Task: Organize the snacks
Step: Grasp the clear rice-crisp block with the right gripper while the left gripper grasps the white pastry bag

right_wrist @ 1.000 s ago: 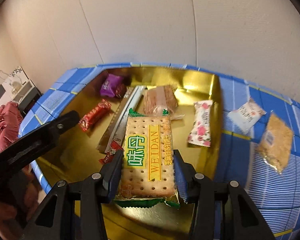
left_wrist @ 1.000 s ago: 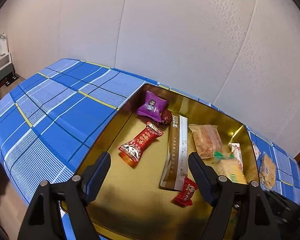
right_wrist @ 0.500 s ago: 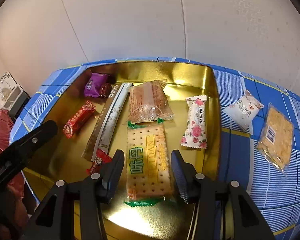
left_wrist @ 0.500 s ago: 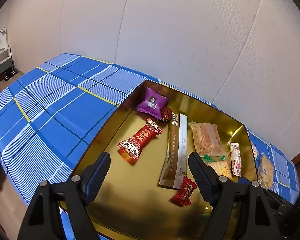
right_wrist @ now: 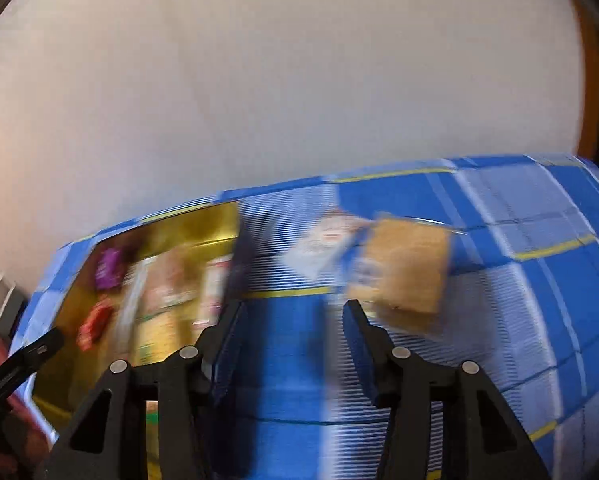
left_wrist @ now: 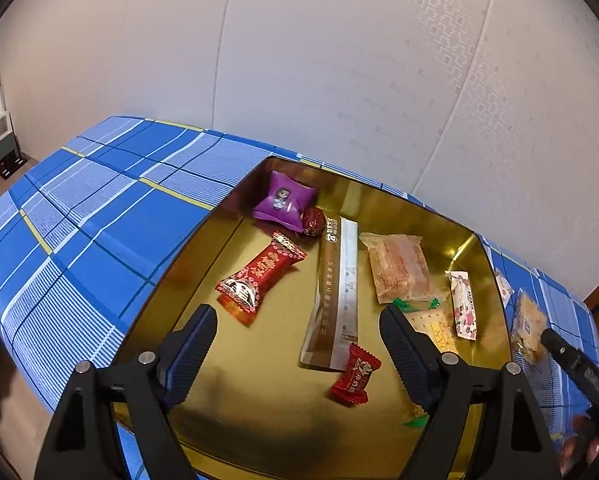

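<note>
Our right gripper (right_wrist: 295,320), jaws opening with nothing between them, hangs over the blue plaid table (right_wrist: 539,300) in a blurred view near a tan cracker pack (right_wrist: 403,268), while our left gripper (left_wrist: 297,340), jaws released and empty, partly hides the biscuit pack (left_wrist: 431,326) in the gold tray (left_wrist: 259,400)

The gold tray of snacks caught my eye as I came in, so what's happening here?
A person with a claw in each hand is sorting snacks into the gold tray. The right claw, empty and opening, points at the brown cracker packet and white packet lying on the blue checked cloth. The left claw hangs open and empty over the tray.
</note>
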`<state>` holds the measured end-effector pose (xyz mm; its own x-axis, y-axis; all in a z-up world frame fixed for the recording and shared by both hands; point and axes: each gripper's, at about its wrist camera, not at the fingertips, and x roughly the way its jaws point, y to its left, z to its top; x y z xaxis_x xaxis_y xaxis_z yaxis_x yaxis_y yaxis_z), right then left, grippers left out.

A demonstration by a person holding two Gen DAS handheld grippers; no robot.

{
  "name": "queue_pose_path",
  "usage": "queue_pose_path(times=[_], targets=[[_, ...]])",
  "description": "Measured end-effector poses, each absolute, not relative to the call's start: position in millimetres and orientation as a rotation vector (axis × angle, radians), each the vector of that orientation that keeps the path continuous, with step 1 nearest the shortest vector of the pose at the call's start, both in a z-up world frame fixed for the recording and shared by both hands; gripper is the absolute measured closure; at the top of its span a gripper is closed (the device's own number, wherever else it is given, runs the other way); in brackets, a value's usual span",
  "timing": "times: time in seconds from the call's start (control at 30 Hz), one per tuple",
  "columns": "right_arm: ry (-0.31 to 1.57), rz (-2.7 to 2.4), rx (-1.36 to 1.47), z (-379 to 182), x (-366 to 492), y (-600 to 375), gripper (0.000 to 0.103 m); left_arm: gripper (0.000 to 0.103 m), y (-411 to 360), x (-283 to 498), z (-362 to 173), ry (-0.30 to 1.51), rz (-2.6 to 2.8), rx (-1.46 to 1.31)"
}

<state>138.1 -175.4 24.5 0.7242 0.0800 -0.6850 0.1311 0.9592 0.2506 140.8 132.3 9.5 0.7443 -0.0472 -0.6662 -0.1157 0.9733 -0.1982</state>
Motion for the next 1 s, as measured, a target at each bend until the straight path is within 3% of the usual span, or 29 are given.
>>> queue_pose_path(times=[0.03,0.1,0.13,0.67,0.87,1.0], targets=[[0.767,-0.076,0.307,22,139,-187,0.038,0.019,131,141,9,0.733,0.033,-0.233],[0.782,-0.152,0.333,17,143,-209,0.019,0.019,131,141,10,0.733,0.029,-0.235],[0.785,-0.18,0.346,15,144,-218,0.017,0.019,130,142,10,0.734,0.027,-0.236],[1.001,-0.249,0.272,-21,221,-220,0.012,0.019,118,148,7,0.753,-0.004,-0.223],[0.971,-0.153,0.197,-20,197,-229,0.026,0.019,106,146,6,0.752,-0.013,-0.194],[0.968,-0.123,0.196,-21,172,-251,0.027,0.019,84,139,12,0.712,-0.055,-0.129]])
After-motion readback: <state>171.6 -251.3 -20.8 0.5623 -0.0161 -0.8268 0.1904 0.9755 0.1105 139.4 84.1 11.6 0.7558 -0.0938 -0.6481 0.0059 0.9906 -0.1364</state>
